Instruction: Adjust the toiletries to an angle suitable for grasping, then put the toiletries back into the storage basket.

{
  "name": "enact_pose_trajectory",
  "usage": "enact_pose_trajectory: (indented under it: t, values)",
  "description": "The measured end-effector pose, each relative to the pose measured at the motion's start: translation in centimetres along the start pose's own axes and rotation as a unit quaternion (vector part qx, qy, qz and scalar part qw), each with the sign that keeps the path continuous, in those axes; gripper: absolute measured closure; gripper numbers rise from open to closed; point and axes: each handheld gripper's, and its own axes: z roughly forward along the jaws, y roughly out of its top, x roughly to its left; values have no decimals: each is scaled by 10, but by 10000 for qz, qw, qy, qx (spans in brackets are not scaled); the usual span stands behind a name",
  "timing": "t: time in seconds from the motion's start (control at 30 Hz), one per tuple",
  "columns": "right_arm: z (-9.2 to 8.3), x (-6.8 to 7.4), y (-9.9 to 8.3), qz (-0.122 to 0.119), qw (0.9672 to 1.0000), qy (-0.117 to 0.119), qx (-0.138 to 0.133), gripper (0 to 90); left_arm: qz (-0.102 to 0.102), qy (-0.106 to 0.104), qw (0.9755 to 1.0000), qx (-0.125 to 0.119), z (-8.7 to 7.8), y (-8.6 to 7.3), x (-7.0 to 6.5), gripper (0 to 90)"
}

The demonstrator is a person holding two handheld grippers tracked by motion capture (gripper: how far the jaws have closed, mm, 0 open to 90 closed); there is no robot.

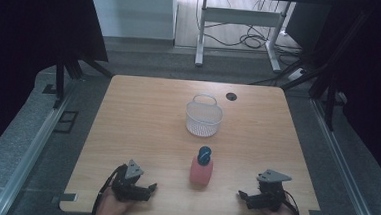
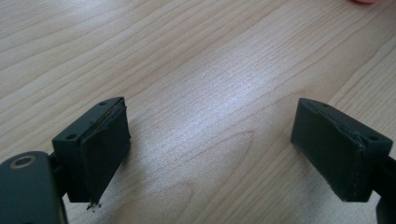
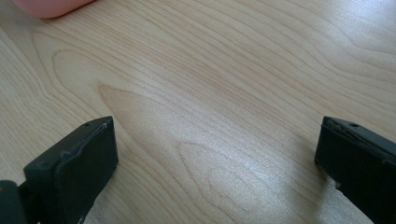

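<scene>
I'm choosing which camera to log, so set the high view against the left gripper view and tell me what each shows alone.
High view alone: the white basket, the pink bottle with its blue cap, and the right gripper.
Left gripper view alone: a close look at its own black pads, standing wide apart with nothing between them.
Both: the wooden table and the left gripper, open.

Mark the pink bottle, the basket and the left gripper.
pink bottle (image 1: 201, 171), high view, on its pink body.
basket (image 1: 203, 122), high view, on its front wall.
left gripper (image 1: 152, 187), high view, between its open jaw tips.
</scene>
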Motion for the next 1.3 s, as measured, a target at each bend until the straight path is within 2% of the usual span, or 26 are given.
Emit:
enact_pose_trajectory:
  t: [1.3]
  values:
    - [-3,1,2,35,10000,10,26,0,20,-2,10000,18,0,0,0,111]
